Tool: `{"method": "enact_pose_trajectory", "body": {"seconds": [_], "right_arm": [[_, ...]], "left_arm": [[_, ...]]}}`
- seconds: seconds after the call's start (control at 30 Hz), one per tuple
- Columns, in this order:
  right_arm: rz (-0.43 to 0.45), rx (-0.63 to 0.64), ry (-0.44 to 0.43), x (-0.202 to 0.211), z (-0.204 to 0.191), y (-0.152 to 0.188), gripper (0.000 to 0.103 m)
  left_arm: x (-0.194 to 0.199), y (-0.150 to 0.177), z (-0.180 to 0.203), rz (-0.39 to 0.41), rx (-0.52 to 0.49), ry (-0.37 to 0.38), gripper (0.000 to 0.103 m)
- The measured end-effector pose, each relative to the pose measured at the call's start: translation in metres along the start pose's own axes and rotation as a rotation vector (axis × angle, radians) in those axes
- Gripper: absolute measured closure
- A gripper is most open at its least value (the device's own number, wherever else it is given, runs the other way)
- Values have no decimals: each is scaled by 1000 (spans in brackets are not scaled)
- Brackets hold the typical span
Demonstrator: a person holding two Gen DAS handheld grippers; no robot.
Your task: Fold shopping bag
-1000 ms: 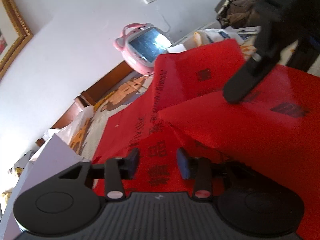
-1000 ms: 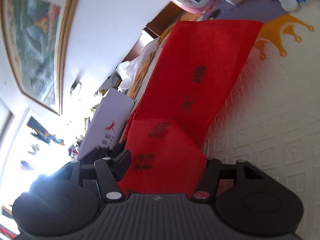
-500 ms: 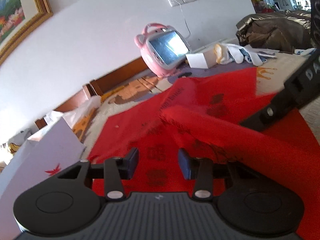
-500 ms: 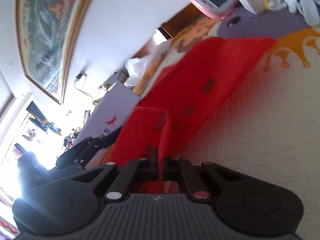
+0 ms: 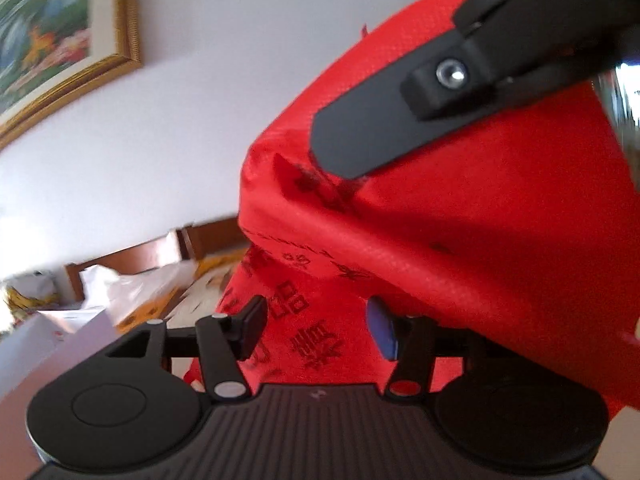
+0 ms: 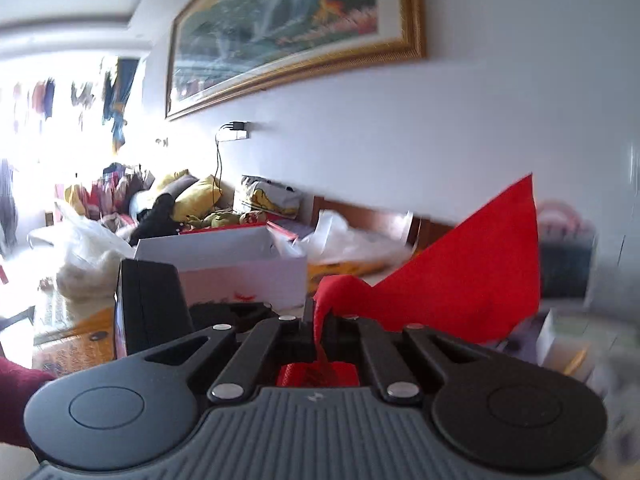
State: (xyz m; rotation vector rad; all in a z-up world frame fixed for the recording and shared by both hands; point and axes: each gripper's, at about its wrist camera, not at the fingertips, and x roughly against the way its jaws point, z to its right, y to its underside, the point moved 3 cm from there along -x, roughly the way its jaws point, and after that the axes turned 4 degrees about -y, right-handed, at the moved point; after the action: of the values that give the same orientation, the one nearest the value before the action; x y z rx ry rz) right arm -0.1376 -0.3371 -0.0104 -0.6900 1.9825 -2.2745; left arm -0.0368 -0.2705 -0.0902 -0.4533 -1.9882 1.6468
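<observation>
Right gripper (image 6: pixel 316 320) is pinching a fold of the red shopping bag (image 6: pixel 460 288), lifting it. Only the left wrist view is showing the left gripper (image 5: pixel 316 326) spread wide beneath the printed cloth.

A gilt-framed painting (image 6: pixel 288 28) hangs on the white wall (image 6: pixel 440 128) above cluttered wooden furniture (image 6: pixel 360 216).

The left black two-finger gripper (image 5: pixel 318 330) has its jaws spread wide, nothing between the pads. The right black two-finger gripper (image 6: pixel 318 316) has its jaws pressed together on a pinch of red non-woven fabric shopping bag (image 6: pixel 460 280). In the left wrist view one right finger (image 5: pixel 420 108) reaches in from 1 o'clock.
</observation>
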Motion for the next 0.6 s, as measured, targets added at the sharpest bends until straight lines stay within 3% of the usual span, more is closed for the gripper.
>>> {"method": "enact_pose_trajectory", "body": {"seconds": [0.1,0.17,0.3,0.43,0.53,0.6], "right_arm": [[-21,251,-1,16,-13,-29,101],[-59,506,-6,24,-35,-50,101],[-178,770,34,28,-53,-47,102],[-281,924,-56,15,-88,5,102],[-358,1039,-126,5,-114,44,102],[-410,1115,-172,-1,-131,70,102]], "left_arm": [[9,-19,0,132,175,68,47],[14,-27,2,132,202,79,44],[49,-8,-22,81,88,34,44],[104,15,-79,50,-48,-164,44],[127,3,-105,13,-125,-217,35],[143,-8,-113,34,-164,-250,31]]}}
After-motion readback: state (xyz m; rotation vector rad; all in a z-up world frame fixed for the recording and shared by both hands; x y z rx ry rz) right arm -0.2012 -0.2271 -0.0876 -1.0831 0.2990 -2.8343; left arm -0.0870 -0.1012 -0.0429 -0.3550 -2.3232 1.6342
